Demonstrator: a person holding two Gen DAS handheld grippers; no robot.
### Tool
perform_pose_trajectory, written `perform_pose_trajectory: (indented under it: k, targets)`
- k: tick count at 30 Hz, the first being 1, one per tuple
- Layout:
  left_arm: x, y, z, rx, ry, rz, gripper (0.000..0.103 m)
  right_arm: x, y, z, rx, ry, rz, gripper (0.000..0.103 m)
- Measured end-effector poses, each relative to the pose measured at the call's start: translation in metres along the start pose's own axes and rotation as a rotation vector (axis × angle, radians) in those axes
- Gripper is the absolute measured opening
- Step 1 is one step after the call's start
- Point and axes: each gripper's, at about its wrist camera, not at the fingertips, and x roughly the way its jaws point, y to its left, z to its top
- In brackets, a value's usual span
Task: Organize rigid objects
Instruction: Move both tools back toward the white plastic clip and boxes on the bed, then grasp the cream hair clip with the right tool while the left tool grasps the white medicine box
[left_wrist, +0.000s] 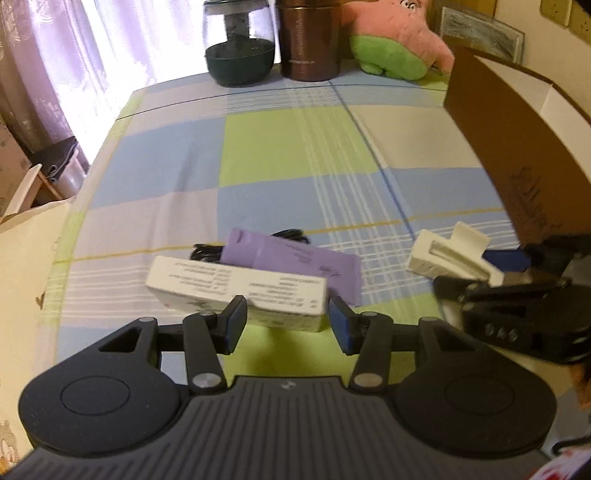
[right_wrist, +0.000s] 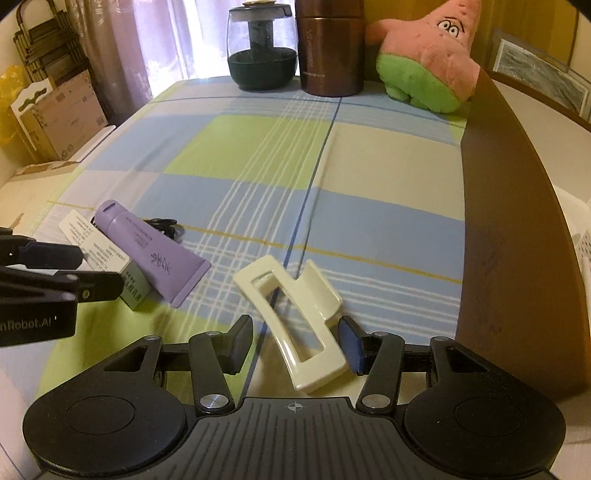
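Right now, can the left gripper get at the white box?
Probably yes. The left gripper is open with the white box right ahead between its fingertips. Nothing lies between them; the purple tube rests behind the box and the right gripper is off to the side at the hair clip.

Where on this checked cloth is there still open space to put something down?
The wide middle stretch is bare, between the purple tube and the glass jar, brown flask and plush toy at the far edge. It is crowded near the grippers: white box, tube, hair clip.
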Motion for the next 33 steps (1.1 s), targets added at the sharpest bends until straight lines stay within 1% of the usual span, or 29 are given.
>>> perform_pose_trajectory:
  k: [2,8,9,10,12,14,15,16,21,24,25,27,29,31,33]
  targets:
    - [0.001,0.009,-0.003,-0.025,0.015,0.006,0.047,0.001,0.000,0.000,0.000,0.001,-0.003,0.049]
    - [-0.001,0.043,-0.019,-0.080,0.047,0.085,0.046,0.005,-0.001,-0.001,0.013,0.010,-0.014,0.049]
    - [-0.002,0.050,-0.021,-0.090,0.053,0.088,0.046,0.006,-0.001,-0.001,0.017,0.010,-0.018,0.047]
    - [-0.004,0.054,-0.022,-0.100,0.054,0.079,0.045,0.006,-0.001,-0.001,0.019,0.003,-0.026,0.045]
    - [-0.011,0.060,-0.022,-0.127,0.045,0.029,0.045,0.007,-0.002,0.001,0.031,-0.002,-0.034,0.045]
    - [-0.016,0.065,-0.018,-0.168,0.031,-0.032,0.050,0.009,-0.003,0.003,0.047,-0.007,-0.041,0.045]
    - [-0.017,0.067,-0.015,-0.192,0.021,-0.050,0.052,0.010,-0.003,0.004,0.053,-0.008,-0.047,0.045]
    - [-0.017,0.067,-0.011,-0.208,0.014,-0.056,0.058,0.010,-0.004,0.006,0.059,-0.008,-0.051,0.045]
    - [-0.002,0.064,0.005,-0.237,0.003,-0.035,0.059,0.010,-0.005,0.010,0.084,-0.009,-0.062,0.045]
    - [0.010,0.064,0.009,-0.233,0.029,0.001,0.055,0.010,-0.007,0.009,0.091,0.001,-0.061,0.045]
    - [0.012,0.064,0.008,-0.228,0.037,0.013,0.051,0.010,-0.007,0.008,0.091,0.005,-0.062,0.045]
    - [0.014,0.066,0.005,-0.223,0.038,0.015,0.046,0.010,-0.007,0.007,0.079,0.008,-0.065,0.045]
    - [0.012,0.066,0.002,-0.203,0.034,0.017,0.035,0.009,-0.006,0.007,0.071,0.013,-0.067,0.045]
    - [0.008,0.066,-0.002,-0.170,0.032,0.021,0.028,0.008,-0.006,0.005,0.059,0.016,-0.068,0.045]
    - [0.005,0.065,-0.007,-0.144,0.035,0.021,0.026,0.007,-0.005,0.003,0.047,0.017,-0.070,0.045]
